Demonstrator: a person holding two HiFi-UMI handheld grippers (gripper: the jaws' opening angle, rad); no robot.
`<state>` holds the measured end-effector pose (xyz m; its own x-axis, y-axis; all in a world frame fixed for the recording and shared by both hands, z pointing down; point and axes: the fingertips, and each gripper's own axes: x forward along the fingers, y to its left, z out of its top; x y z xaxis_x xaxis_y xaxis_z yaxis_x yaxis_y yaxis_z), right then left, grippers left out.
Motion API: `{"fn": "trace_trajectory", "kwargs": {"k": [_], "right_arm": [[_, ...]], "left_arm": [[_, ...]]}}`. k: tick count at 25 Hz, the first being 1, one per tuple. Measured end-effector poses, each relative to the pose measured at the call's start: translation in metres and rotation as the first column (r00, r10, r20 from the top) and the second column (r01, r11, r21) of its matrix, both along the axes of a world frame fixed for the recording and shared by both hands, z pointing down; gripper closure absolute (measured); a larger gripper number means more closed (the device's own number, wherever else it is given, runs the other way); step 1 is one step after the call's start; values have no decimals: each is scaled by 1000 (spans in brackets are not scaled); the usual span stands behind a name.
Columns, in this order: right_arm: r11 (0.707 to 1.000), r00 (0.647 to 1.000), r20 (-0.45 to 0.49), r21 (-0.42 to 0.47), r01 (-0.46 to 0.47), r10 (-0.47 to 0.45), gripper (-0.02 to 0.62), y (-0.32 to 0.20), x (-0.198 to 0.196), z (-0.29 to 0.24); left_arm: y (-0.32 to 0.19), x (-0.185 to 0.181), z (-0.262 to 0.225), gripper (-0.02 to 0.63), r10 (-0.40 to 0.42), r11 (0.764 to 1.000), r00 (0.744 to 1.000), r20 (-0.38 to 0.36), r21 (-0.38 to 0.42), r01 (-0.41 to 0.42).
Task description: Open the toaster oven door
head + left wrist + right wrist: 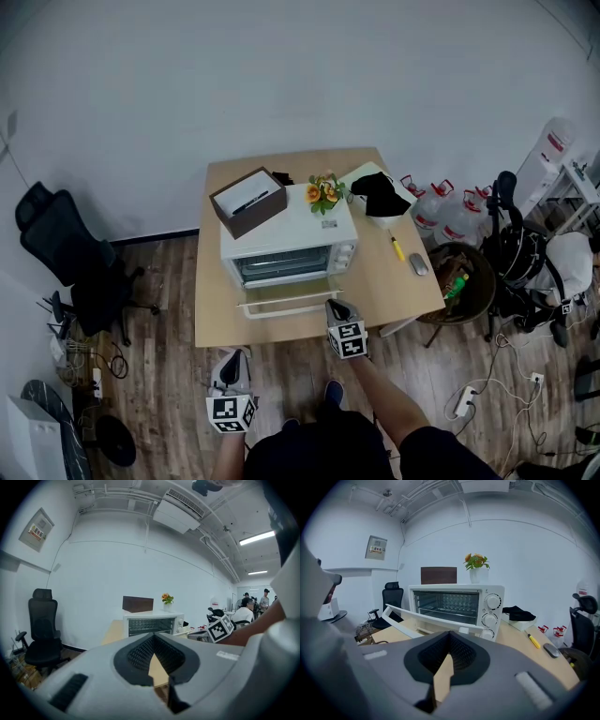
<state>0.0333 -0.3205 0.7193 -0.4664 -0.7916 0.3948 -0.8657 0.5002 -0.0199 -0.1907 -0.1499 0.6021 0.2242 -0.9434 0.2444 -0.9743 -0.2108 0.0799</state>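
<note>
A white toaster oven [291,246] stands on the wooden table [214,309]. Its glass door [279,298] hangs lowered toward the table's front edge, and the wire rack inside shows. My right gripper [337,307] is shut and empty, just off the door's front right corner; from the right gripper view the door [410,619] lies ahead and left of the right gripper [450,638], apart from it. My left gripper [231,362] is shut and empty, low in front of the table. In the left gripper view the oven [152,623] is some way beyond the left gripper [153,641].
On the oven sit a brown box [248,202] and a vase of flowers [324,194]. A black cloth [377,194], a yellow marker [398,248] and a mouse [419,264] lie at the table's right. An office chair [70,253] is left; water jugs [450,216] and a basket [459,281] right.
</note>
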Motion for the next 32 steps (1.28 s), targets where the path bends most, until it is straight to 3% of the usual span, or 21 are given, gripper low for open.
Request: {"fn": "trace_trajectory", "kwargs": {"k": [10,17,24,32], "right_arm": [[996,999,-8,-82,30,-31,586,18,-3,27],[994,1000,-18,-103,22,-23,586,25,-7,41],[981,1000,-9,-195,7,-9,586,35,-4,66],[972,1000,-5,-236,-10,9,586,39,-5,79]], "left_arm": [[3,-1,-2,611,-3,1000,1000,1,2,3],[9,2,0,611,-7,1000,1000,-5,-7,7],[7,5,-2,611,-10,1000,1000,-23,-3,10],[8,-1,-6,611,-27,1000,999,-47,0,27]]}}
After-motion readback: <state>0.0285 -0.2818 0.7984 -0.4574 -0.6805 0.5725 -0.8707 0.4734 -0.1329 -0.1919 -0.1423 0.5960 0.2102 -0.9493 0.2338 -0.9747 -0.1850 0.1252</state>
